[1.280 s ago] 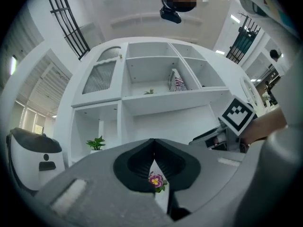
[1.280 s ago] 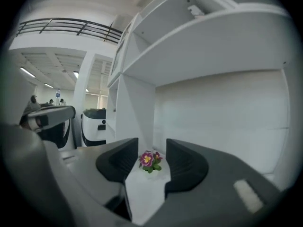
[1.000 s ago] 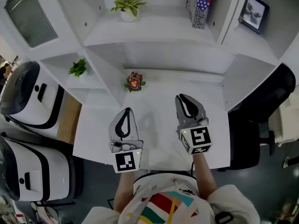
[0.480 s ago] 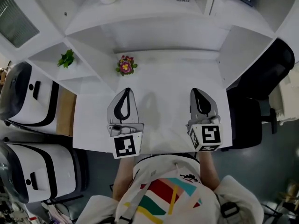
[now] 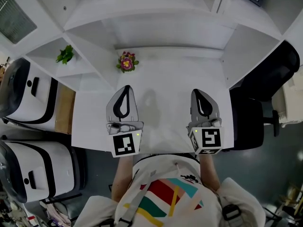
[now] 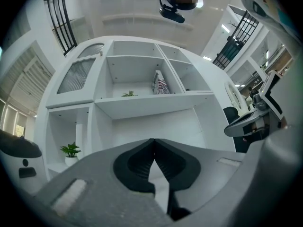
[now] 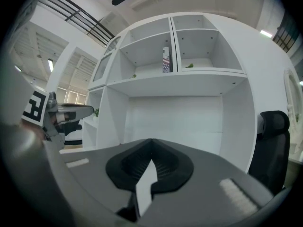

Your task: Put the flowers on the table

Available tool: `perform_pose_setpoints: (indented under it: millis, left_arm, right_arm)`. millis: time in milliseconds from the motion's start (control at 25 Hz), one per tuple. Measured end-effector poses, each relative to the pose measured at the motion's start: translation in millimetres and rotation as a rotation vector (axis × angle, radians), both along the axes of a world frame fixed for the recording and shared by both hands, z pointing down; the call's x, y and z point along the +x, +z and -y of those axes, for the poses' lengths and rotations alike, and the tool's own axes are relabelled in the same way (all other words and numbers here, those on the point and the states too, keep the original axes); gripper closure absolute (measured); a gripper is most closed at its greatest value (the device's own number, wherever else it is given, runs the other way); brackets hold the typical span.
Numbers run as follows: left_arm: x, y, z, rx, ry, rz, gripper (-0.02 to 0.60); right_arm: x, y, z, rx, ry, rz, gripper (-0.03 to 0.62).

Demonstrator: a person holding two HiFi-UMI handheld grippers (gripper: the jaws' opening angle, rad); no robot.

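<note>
Both tools hover low over the near half of the white table (image 5: 176,79), side by side and pointing toward the shelving. The left gripper (image 5: 126,88) has its jaws pressed together with nothing between them, and so does the right gripper (image 5: 198,92). To me that looks like a resting pose, hands parked with no load. The flowers (image 5: 126,62), a little pink and yellow bunch, stand upright on the tabletop in the upper middle of the frame. They sit at the back by the left partition, well apart from either tool, so the job looks done. The tabletop carries nothing else. A white shelving unit (image 5: 156,13) wraps around the back, with a small green plant (image 5: 65,56) in a left cubby. White machines (image 5: 26,91) stand at the left edge and a black chair (image 5: 277,74) at the right.
</note>
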State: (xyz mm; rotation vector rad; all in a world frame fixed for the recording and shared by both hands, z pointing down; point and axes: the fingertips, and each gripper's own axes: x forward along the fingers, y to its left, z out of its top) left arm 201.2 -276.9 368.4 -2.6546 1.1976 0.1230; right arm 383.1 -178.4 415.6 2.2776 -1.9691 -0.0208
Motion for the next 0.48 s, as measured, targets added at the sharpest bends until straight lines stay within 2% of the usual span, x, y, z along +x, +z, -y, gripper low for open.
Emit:
perform_pose_setpoints:
  millis: [480]
  left_arm:
    - [-9.4,4.0,2.2,-0.010,-0.024,0.000,0.578]
  right_arm:
    - [-3.7,5.1,1.2,-0.018,-0.014,0.010,0.592]
